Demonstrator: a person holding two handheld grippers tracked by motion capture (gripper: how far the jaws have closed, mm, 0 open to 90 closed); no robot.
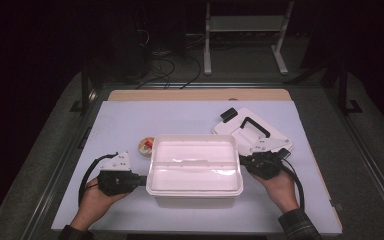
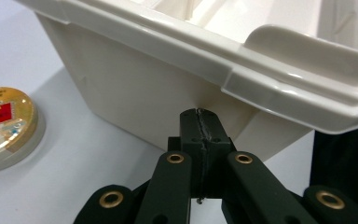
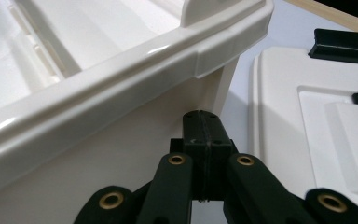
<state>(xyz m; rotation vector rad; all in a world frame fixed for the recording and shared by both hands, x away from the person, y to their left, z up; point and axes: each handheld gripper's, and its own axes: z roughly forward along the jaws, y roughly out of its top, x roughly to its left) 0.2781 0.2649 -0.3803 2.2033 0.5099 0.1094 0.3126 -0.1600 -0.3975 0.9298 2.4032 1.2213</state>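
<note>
High view: white open bin (image 1: 194,167) sits mid-worktop (image 1: 120,120), nearer your edge, long side facing you. You've got one hand-held gripper at each short end. Left hand-held gripper (image 1: 141,180) is at the bin's left wall; right hand-held gripper (image 1: 243,161) is at the right wall, near the far-right corner.

Left gripper view: jaws clenched tight, pads pressed together w/ nothing between them. Tip (image 2: 200,122) sits right up against the bin's side wall (image 2: 135,93), just under the overhanging rim; can't tell if it's actually touching. Rim lip juts out above the tip, so that's what is over you.

Right gripper view: same story – jaws clenched, empty, tip (image 3: 203,124) close under the bin's rim (image 3: 121,70) beside its corner. Contact w/ the wall can't be told either.

Around the bin:
- Round gold tin (image 1: 146,146) w/ red label lies flat on the worktop just off the bin's far-left corner, apart from it; in the left gripper view it's off to the left of your jaws, not in their line.
- White lid (image 1: 252,132) w/ black handle and a black clip lies flat behind and to the right of the bin, near its far-right corner. Your right hand-held gripper sits between bin and lid, v. close to the lid's near edge – tight spot.
- Wooden strip (image 1: 200,94) runs along the worktop's far edge.
- Cables trail back from both hand-held grippers toward your forearms.
</note>
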